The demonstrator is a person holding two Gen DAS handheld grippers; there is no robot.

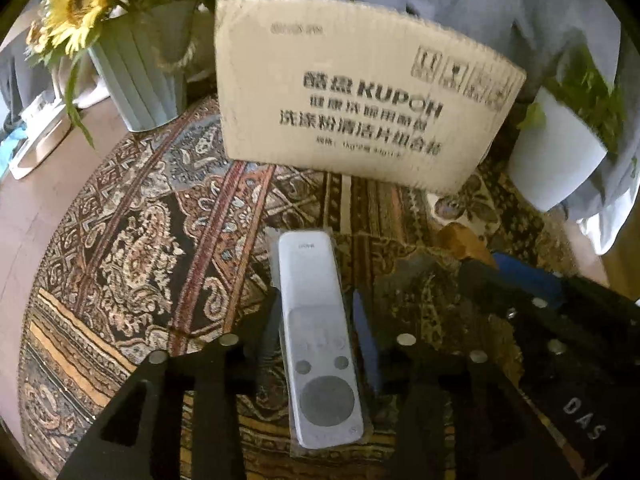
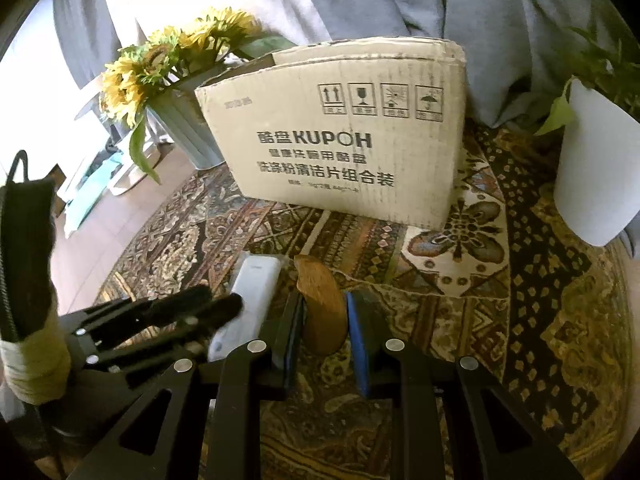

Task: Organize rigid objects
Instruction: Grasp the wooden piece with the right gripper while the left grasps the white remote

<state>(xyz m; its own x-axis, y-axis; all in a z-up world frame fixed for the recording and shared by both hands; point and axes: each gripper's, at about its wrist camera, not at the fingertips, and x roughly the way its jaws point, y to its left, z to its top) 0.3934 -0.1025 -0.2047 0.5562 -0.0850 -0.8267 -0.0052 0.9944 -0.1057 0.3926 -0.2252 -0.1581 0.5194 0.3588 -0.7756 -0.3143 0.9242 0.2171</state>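
A white remote control (image 1: 316, 340) in a clear sleeve lies lengthwise between the fingers of my left gripper (image 1: 316, 302), which is shut on its sides. The remote (image 2: 256, 288) and left gripper (image 2: 218, 304) also show at the left of the right wrist view. My right gripper (image 2: 324, 320) is shut on a curved brown wooden piece (image 2: 322, 312), pinched between a black pad and a blue pad. That wooden piece (image 1: 464, 240) and the right gripper (image 1: 486, 266) sit just right of the remote. A printed cardboard box (image 1: 360, 100) (image 2: 348, 140) stands open-topped behind both.
A patterned cloth (image 1: 152, 240) covers the round table. A ribbed pot of sunflowers (image 1: 140, 80) (image 2: 188, 132) stands left of the box, a white plant pot (image 1: 560, 152) (image 2: 596, 172) to its right. A person in grey clothing (image 2: 440, 0) stands behind the table.
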